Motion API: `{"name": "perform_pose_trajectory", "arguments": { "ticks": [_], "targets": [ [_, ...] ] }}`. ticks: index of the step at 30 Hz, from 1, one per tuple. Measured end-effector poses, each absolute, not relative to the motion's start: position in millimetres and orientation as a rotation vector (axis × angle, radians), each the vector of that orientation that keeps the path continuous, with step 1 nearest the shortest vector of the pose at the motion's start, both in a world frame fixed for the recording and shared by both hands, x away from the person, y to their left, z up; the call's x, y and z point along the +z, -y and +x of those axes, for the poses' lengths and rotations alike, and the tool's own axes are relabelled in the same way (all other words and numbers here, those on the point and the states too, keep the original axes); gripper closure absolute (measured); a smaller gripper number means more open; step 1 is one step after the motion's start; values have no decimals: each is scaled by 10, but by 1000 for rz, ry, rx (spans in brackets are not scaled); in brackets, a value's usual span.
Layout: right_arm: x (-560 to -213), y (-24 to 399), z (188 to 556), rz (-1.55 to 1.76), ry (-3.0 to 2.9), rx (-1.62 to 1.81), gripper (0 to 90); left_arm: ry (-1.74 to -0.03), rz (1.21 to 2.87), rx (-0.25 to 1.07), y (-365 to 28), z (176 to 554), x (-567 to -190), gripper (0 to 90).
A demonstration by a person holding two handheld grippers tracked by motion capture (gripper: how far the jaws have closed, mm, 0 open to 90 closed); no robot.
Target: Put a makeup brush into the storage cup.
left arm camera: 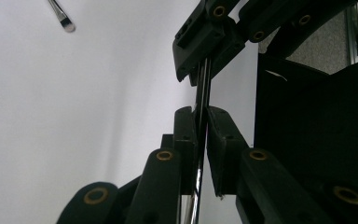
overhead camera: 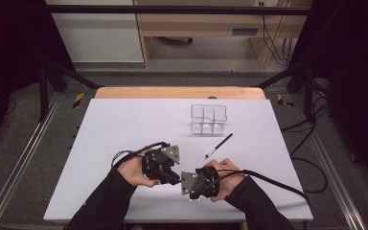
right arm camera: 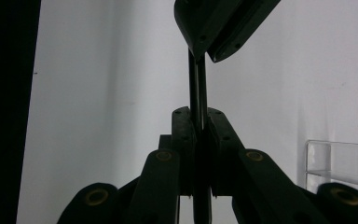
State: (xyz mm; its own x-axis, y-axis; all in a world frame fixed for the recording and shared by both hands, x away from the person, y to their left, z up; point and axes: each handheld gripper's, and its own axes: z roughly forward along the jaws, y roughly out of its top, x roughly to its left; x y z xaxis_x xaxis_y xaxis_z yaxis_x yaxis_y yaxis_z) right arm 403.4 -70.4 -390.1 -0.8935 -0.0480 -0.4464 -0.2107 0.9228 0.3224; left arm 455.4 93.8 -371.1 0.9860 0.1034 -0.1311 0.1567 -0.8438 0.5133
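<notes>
A thin dark rod (left arm camera: pixel 203 88) spans between my two grippers, which meet tip to tip near the table's front edge. In the left gripper view, my left gripper (left arm camera: pixel 202 116) is shut on the rod's near end, and the right gripper's jaws pinch its far end. In the right gripper view, my right gripper (right arm camera: pixel 199 116) is shut on the same rod (right arm camera: pixel 196 84), which runs up into the left gripper's jaws. From above, the left gripper (overhead camera: pixel 172 178) and right gripper (overhead camera: pixel 188 186) sit close together over the white table, and the rod is hidden between them.
A slim black brush (overhead camera: pixel 219 145) with a pale tip lies on the white table (overhead camera: pixel 124 124) just beyond the hands; its tip (left arm camera: pixel 63 18) also appears in the left gripper view. Farther back stands a clear divided box (overhead camera: pixel 209 119), whose corner (right arm camera: pixel 340 161) appears in the right gripper view.
</notes>
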Motion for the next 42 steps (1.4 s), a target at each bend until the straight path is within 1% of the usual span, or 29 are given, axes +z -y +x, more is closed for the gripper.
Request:
{"name": "perform_pose_trajectory", "arguments": {
  "ticks": [2, 5, 7, 11, 15, 20, 23, 32, 38, 42],
  "targets": [
    [-3909, 701, 4037, -186, -2644, 508, 836, -177, 2581, -130, -940, 4555, -3722, 782],
    [-3912, 702, 4041, -173, -2654, 510, 836, -192, 2571, -95, -960, 4564, -3727, 689],
    [-3913, 703, 4047, -170, -2660, 507, 836, -195, 2561, -80, -985, 4569, -3721, 658],
    [-3923, 709, 4066, -141, -2671, 505, 836, -219, 2543, -16, -1032, 4569, -3709, 518],
    [-3918, 719, 4094, -115, -2678, 511, 836, -258, 2508, 44, -1094, 4570, -3708, 400],
    [-3913, 761, 4128, -75, -2680, 526, 836, -300, 2466, 94, -1191, 4572, -3715, 298],
    [-3921, 801, 4148, -47, -2683, 536, 836, -317, 2447, 117, -1253, 4572, -3725, 259],
    [-3956, 907, 4192, 35, -2683, 586, 836, -384, 2397, 175, -1397, 4561, -3791, 184],
    [-3979, 978, 4214, 88, -2680, 637, 836, -472, 2341, 211, -1505, 4565, -3846, 157],
    [-4002, 1007, 4225, 122, -2675, 663, 836, -528, 2292, 228, -1567, 4561, -3883, 157]
  ]
}}
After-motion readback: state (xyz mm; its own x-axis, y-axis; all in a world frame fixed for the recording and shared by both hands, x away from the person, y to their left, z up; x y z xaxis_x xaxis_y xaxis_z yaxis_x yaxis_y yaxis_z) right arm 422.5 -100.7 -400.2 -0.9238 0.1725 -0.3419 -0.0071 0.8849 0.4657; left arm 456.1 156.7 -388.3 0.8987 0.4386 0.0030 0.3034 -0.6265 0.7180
